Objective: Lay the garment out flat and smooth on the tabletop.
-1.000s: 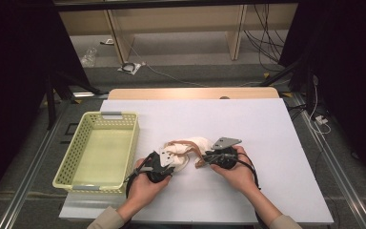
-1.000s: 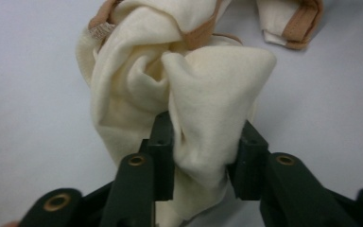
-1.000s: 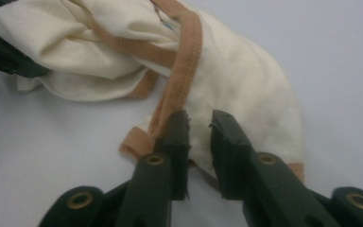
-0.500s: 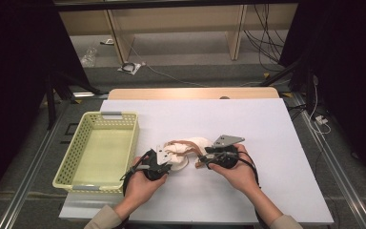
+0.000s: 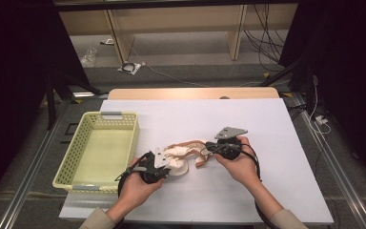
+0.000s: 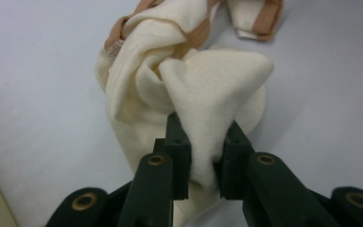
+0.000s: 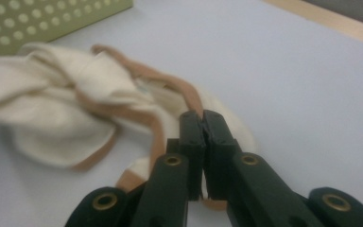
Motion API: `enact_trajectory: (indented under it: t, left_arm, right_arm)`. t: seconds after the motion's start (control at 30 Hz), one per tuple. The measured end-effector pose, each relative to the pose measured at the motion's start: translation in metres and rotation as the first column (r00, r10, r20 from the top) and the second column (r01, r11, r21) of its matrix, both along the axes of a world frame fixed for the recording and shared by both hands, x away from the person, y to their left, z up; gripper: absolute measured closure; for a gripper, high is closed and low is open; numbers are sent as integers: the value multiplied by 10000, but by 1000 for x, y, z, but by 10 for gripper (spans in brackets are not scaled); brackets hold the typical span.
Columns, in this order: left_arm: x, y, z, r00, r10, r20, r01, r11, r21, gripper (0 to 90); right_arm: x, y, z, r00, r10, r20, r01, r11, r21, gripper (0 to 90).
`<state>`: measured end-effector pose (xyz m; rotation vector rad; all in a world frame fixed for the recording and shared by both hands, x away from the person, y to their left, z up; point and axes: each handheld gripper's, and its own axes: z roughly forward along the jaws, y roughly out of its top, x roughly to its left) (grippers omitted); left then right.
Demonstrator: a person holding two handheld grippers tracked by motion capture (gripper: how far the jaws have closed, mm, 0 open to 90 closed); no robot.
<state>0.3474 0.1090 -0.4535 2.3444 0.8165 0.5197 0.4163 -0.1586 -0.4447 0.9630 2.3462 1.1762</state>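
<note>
Table: white top (image 5: 267, 124) with a wooden strip (image 5: 190, 93) along its far edge.
Floor: grey, beyond the table; cables (image 5: 262, 28) trail at far right, a small dark item (image 5: 131, 67) lies at far left.
Furniture: pale wooden frame (image 5: 236, 28) at the far side.
Sides: black curtains (image 5: 14, 71) left and right.
Rails: metal rails (image 5: 31, 171) run along both table sides.

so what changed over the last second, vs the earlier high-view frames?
The right gripper has just been closing: its jaws are now pinched on the tan strap of the cream garment, which it has drawn a little to the right. The left gripper keeps its clamp on a fold of the cloth. The basket and table are unchanged.
</note>
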Motion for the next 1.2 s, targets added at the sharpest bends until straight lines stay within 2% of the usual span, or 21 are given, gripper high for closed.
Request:
enact_trajectory:
  t: [0.1, 0.27, 0.43, 0.53, 0.6, 0.67, 0.83, 0.93, 1.0, 1.1, 1.2]
  left_arm:
    - [-4, 2, 5, 9997, -227, 115, 224, 9994, 253, 770]
    - [-4, 4, 6, 9990, -441, 42, 438, 9977, 525, 767]
    - [-5, 3, 4, 9978, -664, -11, 664, 9960, 602, 761]
    - [-4, 5, 3, 9980, -627, -46, 628, 9961, 613, 750]
    - [-3, 5, 3, 9983, -588, -53, 590, 9968, 540, 738]
    - [-2, 5, 2, 9983, -575, -27, 575, 9972, 486, 718]
    - [0, 6, 1, 9983, -571, -120, 576, 9976, 393, 694]
    - [-1, 6, 2, 9983, -561, -138, 565, 9977, 365, 695]
    - [-1, 5, 2, 9984, -537, -174, 542, 9981, 292, 701]
    - [-1, 4, 2, 9987, -473, -200, 477, 9986, 224, 705]
    - [-1, 4, 2, 9987, -455, -221, 460, 9987, 207, 716]
  right_arm:
    - [14, 3, 8, 9998, -151, 94, 151, 9999, -33, 881]
    - [40, 21, 17, 9997, -178, 195, 187, 9988, -455, 881]
    - [65, 42, 19, 9989, -296, 362, 327, 9955, -888, 881]
    - [80, 47, 14, 9978, -420, 507, 484, 9900, -1325, 875]
    - [87, 46, 7, 9969, -630, 460, 697, 9846, -1603, 838]
    - [93, 43, -1, 9953, -896, 378, 953, 9764, -1936, 718]
    - [82, 32, -2, 9898, -1284, 609, 1384, 9685, -2069, 634]
    - [63, 21, 9, 9809, -1586, 1123, 1778, 9659, -1885, 628]
    - [46, 14, 14, 9799, -1569, 1230, 1779, 9668, -1836, 632]
    - [23, 11, 11, 9890, -1213, 846, 1333, 9789, -1551, 637]
    - [1, 13, -1, 9958, -904, 122, 912, 9871, -1319, 631]
